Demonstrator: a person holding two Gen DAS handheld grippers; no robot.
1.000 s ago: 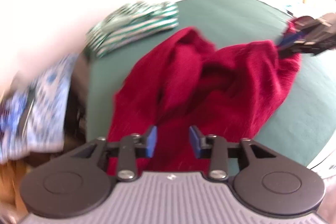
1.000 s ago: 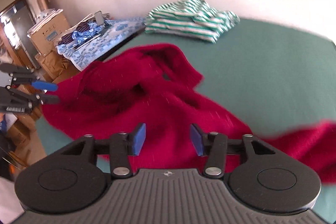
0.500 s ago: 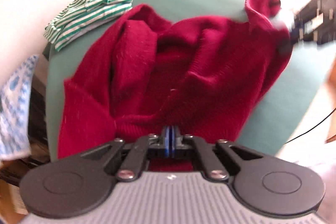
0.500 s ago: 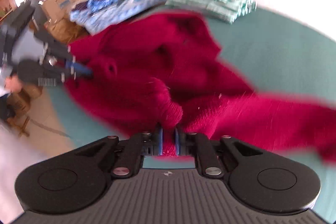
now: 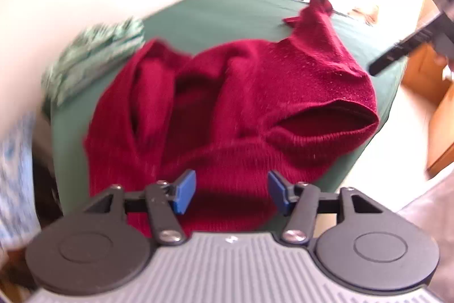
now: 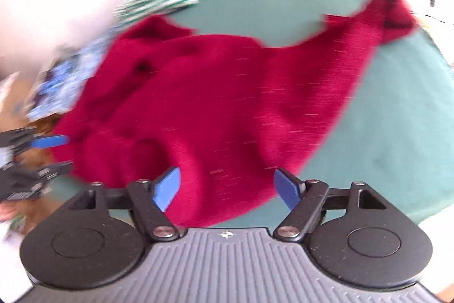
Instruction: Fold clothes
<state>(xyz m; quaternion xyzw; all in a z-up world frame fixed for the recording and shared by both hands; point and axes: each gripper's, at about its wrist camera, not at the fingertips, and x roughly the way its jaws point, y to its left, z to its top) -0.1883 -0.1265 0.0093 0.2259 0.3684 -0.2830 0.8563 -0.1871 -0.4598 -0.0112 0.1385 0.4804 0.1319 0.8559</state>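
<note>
While one green-striped shirt [image 5: 93,58] already sits folded at the bench's [image 6: 397,110] far-left edge, the red sweater [image 5: 241,104] lies crumpled mid-bench — soft, fuzzy ribbed knit, hem gaping, one sleeve trailing right, folding not begun. Left gripper [image 5: 231,193] and right gripper [image 6: 227,188] both spread wide, empty, just over its near edge.

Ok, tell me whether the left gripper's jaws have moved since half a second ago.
Yes. The left gripper was shut on the red sweater; now its jaws stand wide apart, with the sweater released on the green table.
</note>
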